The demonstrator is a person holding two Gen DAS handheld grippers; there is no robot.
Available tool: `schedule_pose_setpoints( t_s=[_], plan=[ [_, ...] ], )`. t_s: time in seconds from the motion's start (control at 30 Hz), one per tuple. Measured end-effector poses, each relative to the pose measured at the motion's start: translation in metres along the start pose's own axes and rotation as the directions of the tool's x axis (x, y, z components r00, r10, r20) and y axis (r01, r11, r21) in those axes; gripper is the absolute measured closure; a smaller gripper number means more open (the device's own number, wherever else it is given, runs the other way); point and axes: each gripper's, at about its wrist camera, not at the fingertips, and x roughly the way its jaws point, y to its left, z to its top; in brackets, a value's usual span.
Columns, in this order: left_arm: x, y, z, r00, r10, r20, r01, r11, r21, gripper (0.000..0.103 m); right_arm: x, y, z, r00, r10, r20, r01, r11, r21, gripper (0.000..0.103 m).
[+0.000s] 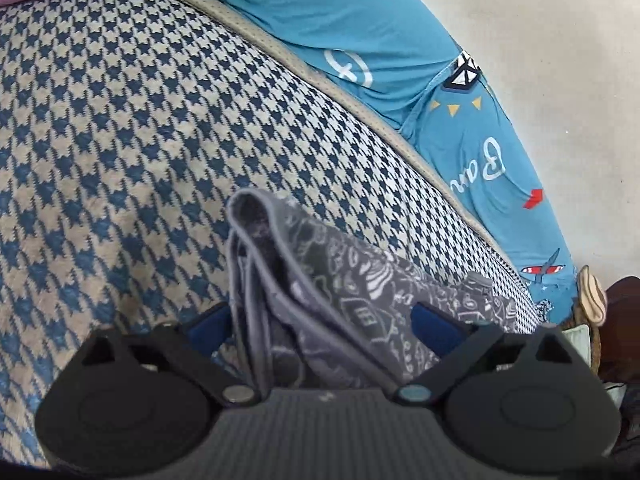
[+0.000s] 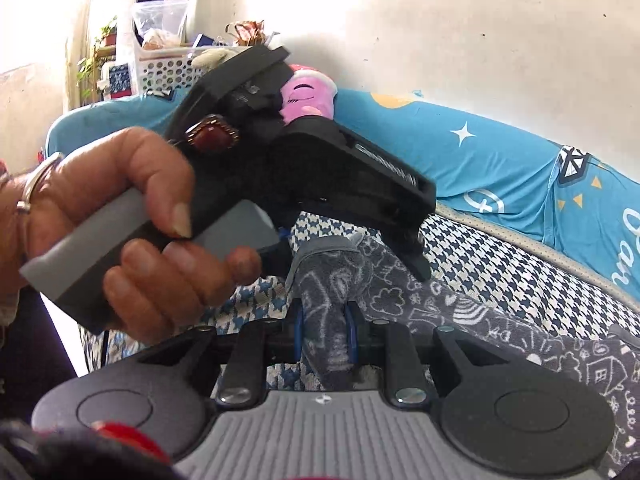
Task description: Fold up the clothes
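Houndstooth mattress (image 1: 120, 128) underfoot of everything here, blue and beige checks, with a tan piped edge (image 1: 280, 52) along its far side. Beyond that edge, a teal sheet (image 1: 384, 28) printed with white stars, yellow triangles, script lettering and small planes, running up against a plain off-white wall (image 1: 560, 40).

Grey patterned cloth (image 1: 320, 272) lying on the mattress near that far edge, white doodle drawings over it, one folded end bunched and lifted. Left gripper (image 1: 324, 320) straddling the bunched end, blue pads wide apart with the cloth between them, not visibly pressing on it. Right gripper (image 2: 326, 332) pinched narrow on a fold of the same cloth (image 2: 460, 312), blue pads tight against both sides.

From the right wrist view, a hand (image 2: 132, 216) wrapped round the grey handle of the left gripper (image 2: 416, 256), a ring with a red stone (image 2: 212, 136) on one finger and a bangle (image 2: 32, 184) at the wrist.

Room behind: pink plush toy (image 2: 308, 92) resting on the teal sheet by the wall, a white perforated basket (image 2: 168, 68) stuffed with bags and odds and ends, a trailing green plant (image 2: 96, 60) at the bright, washed-out window side. At the mattress's far right end, a woven basket (image 1: 592, 320), mostly cut off.
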Motion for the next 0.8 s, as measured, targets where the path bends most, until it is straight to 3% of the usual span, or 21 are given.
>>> schedule_pose_setpoints(
  t_s=[0.03, 0.17, 0.33, 0.57, 0.8],
  plan=[
    [0.002, -0.001, 0.000, 1.000, 0.005, -0.006, -0.005, 1.000, 0.000, 0.031, 0.001, 0.001, -0.001, 1.000, -0.003, -0.006, 0.003, 1.000, -0.008, 0.081],
    [0.005, -0.001, 0.000, 1.000, 0.022, 0.002, -0.022, 1.000, -0.009, 0.045, 0.005, 0.008, -0.006, 0.999, -0.010, -0.041, 0.008, 0.998, -0.063, 0.070],
    [0.002, 0.001, 0.001, 1.000, 0.017, 0.008, -0.017, 0.999, -0.031, 0.047, 0.007, 0.018, -0.011, 0.998, -0.043, -0.044, 0.037, 0.991, -0.131, 0.058],
    [0.002, 0.002, 0.001, 1.000, 0.026, 0.000, -0.025, 0.999, -0.028, 0.046, 0.018, 0.027, -0.013, 0.997, -0.046, -0.069, 0.034, 0.986, -0.165, 0.054],
    [0.000, 0.005, 0.000, 0.999, 0.035, -0.007, -0.035, 0.999, -0.030, 0.046, 0.035, 0.034, -0.015, 0.992, -0.104, -0.073, 0.086, 0.972, -0.218, 0.054]
  ],
)
